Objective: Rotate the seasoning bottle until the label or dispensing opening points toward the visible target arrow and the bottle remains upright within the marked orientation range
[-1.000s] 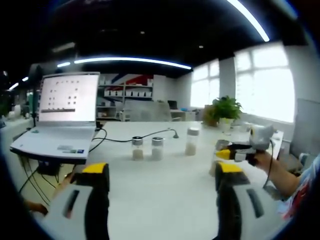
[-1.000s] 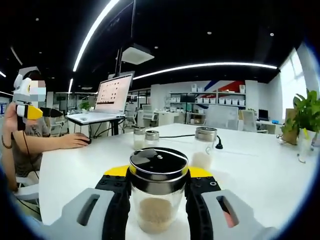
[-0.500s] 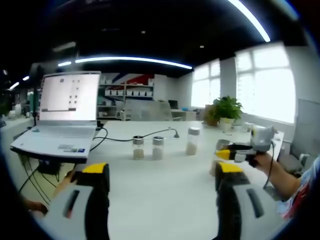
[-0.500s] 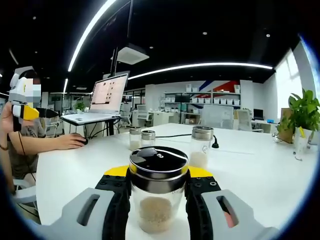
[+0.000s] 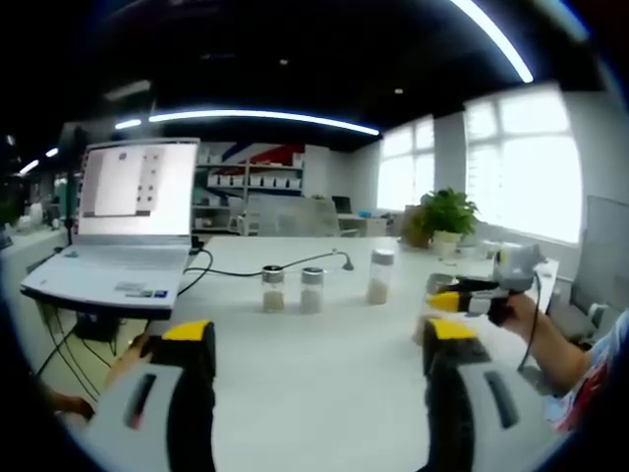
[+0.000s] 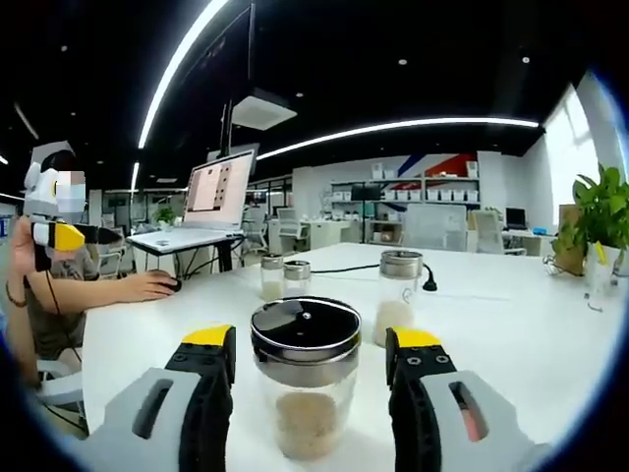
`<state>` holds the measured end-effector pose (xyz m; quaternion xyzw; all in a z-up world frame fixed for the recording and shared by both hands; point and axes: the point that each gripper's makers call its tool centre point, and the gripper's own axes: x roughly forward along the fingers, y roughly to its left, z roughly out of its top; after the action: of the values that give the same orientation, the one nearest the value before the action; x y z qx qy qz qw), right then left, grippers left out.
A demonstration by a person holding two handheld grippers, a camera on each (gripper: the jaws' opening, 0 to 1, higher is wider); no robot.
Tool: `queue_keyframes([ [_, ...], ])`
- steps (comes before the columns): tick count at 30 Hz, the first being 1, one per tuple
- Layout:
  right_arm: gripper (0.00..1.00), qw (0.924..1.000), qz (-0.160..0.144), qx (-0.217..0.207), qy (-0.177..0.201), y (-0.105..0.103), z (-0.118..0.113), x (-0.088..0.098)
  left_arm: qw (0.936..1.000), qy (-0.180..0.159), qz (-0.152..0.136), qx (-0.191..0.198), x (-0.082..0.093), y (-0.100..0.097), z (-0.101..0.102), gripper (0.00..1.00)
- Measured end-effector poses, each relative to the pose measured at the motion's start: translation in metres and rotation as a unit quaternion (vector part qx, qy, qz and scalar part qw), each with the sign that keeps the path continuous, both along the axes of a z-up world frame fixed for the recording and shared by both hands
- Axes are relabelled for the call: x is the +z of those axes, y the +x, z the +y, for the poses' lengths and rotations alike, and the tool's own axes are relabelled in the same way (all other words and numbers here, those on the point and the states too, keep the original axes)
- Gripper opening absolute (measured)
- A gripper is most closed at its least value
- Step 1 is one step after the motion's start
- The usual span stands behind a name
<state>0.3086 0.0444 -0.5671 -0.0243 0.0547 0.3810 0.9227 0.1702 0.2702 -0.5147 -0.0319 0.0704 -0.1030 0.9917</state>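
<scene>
on the white table (image 5: 314,374) in the left gripper view stand three small jars in a loose row: two short ones (image 5: 272,290) (image 5: 312,290) close together and a taller one (image 5: 378,277) to their right, all upright with pale powder in the bottom. one open laptop (image 5: 123,236) sits at the left, one potted plant (image 5: 444,218) at the far right corner. the left gripper (image 5: 314,339) has its jaws spread wide with nothing between them. the right gripper (image 5: 482,295) comes in from the right, held in a person's hand; the seasoning bottle by it is too blurred to make out.

across the right gripper view, four jars are countable: the seasoning bottle (image 6: 306,379) close up, plus the same three behind it, two short (image 6: 271,276) (image 6: 297,277) and one taller (image 6: 398,307). the seasoning bottle stands upright on the table, long axis vertical, black lid with steel band facing up, tan powder low inside; no label or spout direction can be told. the right gripper (image 6: 310,349) is released, its jaws flanking the bottle with a clear gap on each side. the left gripper (image 6: 59,231) shows at the far left, raised in a person's hand; one laptop (image 6: 206,202) and one plant (image 6: 595,221) are also visible.
</scene>
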Motion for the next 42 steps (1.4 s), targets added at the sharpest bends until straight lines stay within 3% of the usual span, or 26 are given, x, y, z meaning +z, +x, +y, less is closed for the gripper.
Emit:
queue_keyframes([
  [8, 0.77, 0.9985, -0.013, 0.053, 0.000, 0.001, -0.003, 0.013, 1.0000, -0.001, 0.000, 0.001, 0.001, -0.001, 0.001, 0.92],
  [11, 0.77, 0.9952, -0.012, 0.097, -0.003, -0.005, 0.002, 0.013, 1.0000, -0.001, 0.000, 0.002, 0.000, 0.000, 0.001, 0.92],
  [17, 0.73, 0.9834, 0.009, 0.179, 0.028, -0.011, -0.001, 0.016, 1.0000, -0.004, 0.002, -0.001, 0.000, -0.001, -0.001, 0.92],
  [22, 0.72, 0.9793, 0.005, 0.200, 0.028, -0.005, -0.014, 0.018, 1.0000, -0.003, -0.002, 0.001, 0.002, -0.002, 0.000, 0.92],
  [26, 0.72, 0.9704, 0.010, 0.238, 0.039, -0.007, -0.016, 0.019, 1.0000, -0.003, -0.003, 0.001, 0.002, -0.001, 0.000, 0.92],
  [30, 0.66, 0.9630, 0.005, 0.265, 0.050, -0.009, -0.011, 0.023, 1.0000, -0.002, -0.002, -0.001, 0.001, -0.001, -0.001, 0.92],
  [33, 0.66, 0.9578, -0.006, 0.286, 0.030, -0.014, -0.003, 0.023, 1.0000, -0.001, -0.005, -0.003, 0.002, -0.001, -0.003, 0.92],
  [37, 0.65, 0.9538, -0.003, 0.300, 0.013, -0.016, 0.006, 0.018, 1.0000, -0.001, -0.006, -0.002, 0.003, -0.001, -0.002, 0.92],
  [42, 0.61, 0.9489, 0.008, 0.314, 0.027, -0.016, 0.011, 0.015, 1.0000, -0.002, -0.006, -0.002, 0.003, -0.002, -0.001, 0.92],
])
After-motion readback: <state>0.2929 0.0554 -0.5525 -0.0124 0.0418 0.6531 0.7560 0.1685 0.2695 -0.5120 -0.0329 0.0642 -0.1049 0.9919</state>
